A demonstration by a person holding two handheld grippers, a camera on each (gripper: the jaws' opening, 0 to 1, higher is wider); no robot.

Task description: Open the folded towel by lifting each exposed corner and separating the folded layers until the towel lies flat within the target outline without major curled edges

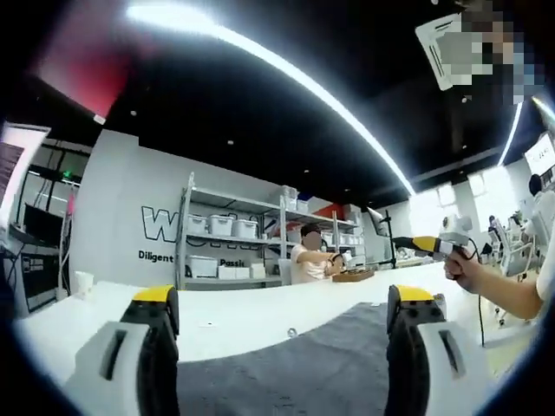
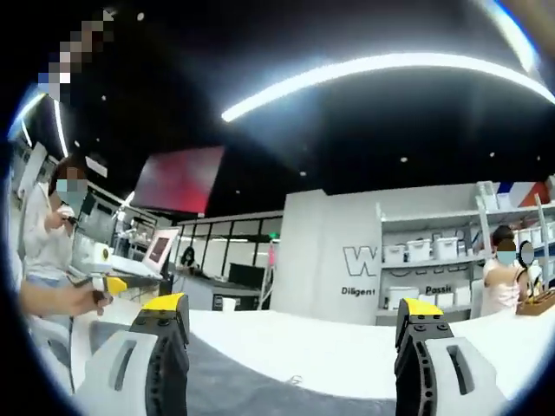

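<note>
Both my left claw [image 1: 282, 347] and my right claw [image 2: 290, 351] are wide open with nothing in them, high over the grey towel [image 1: 303, 368] lying on the white bench [image 1: 260, 312].

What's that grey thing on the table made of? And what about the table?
The grey towel looks like soft woven cloth: dull, slightly fuzzy, no shine. The table looks like a hard, smooth white board, maybe laminate or painted wood; it reflects light evenly, but the exact material can't be told.
</note>
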